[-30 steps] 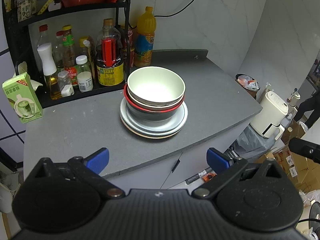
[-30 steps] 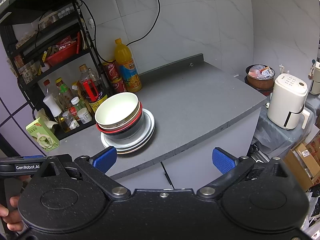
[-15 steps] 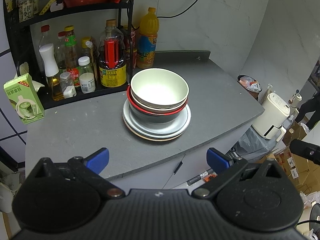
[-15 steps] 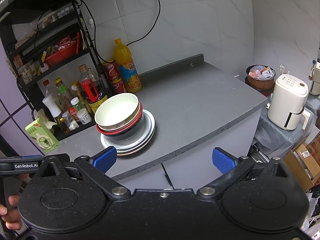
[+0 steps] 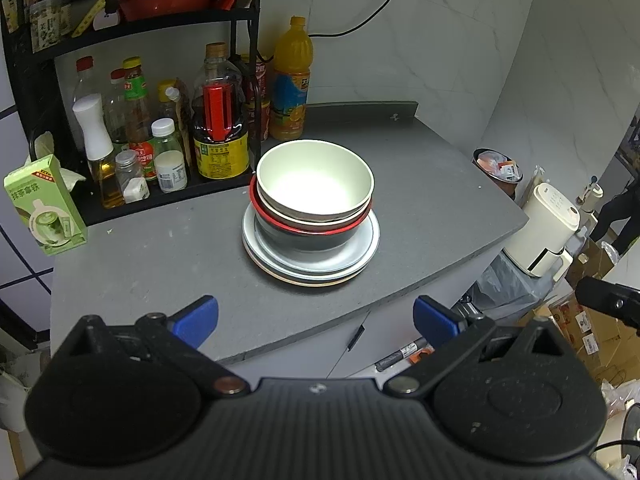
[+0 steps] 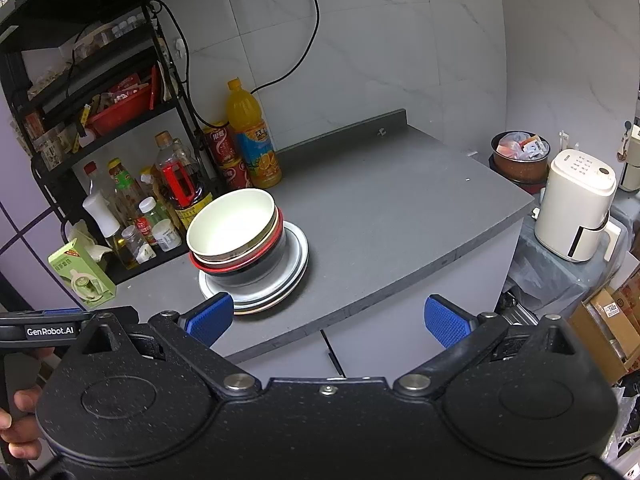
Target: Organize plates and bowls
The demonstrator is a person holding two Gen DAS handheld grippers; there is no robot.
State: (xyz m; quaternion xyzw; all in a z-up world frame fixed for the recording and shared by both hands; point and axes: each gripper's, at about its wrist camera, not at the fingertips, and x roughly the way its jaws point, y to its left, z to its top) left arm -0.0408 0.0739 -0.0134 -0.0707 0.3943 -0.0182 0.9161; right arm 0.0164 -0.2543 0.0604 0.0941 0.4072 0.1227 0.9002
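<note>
A cream bowl point(image 5: 316, 184) sits on top of nested bowls, one with a red rim point(image 5: 280, 222), on a stack of grey plates point(image 5: 360, 254) in the middle of the grey counter point(image 5: 420, 208). The stack also shows in the right wrist view, with the cream bowl point(image 6: 232, 226) over the plates point(image 6: 294, 258). My left gripper point(image 5: 316, 318) is open and empty, in front of the stack at the counter's near edge. My right gripper point(image 6: 328, 318) is open and empty, in front of and right of the stack.
A black rack point(image 5: 248, 92) with several bottles stands behind and left of the stack. An orange juice bottle point(image 5: 290, 84) stands at the back. A green carton point(image 5: 44, 208) is at the far left. A white appliance point(image 6: 576, 216) and a bin point(image 6: 520, 160) sit past the counter's right edge.
The left gripper has drifted slightly, so the stack sits a little further right and lower in its view. The right view barely shifts. Both grippers stay open.
</note>
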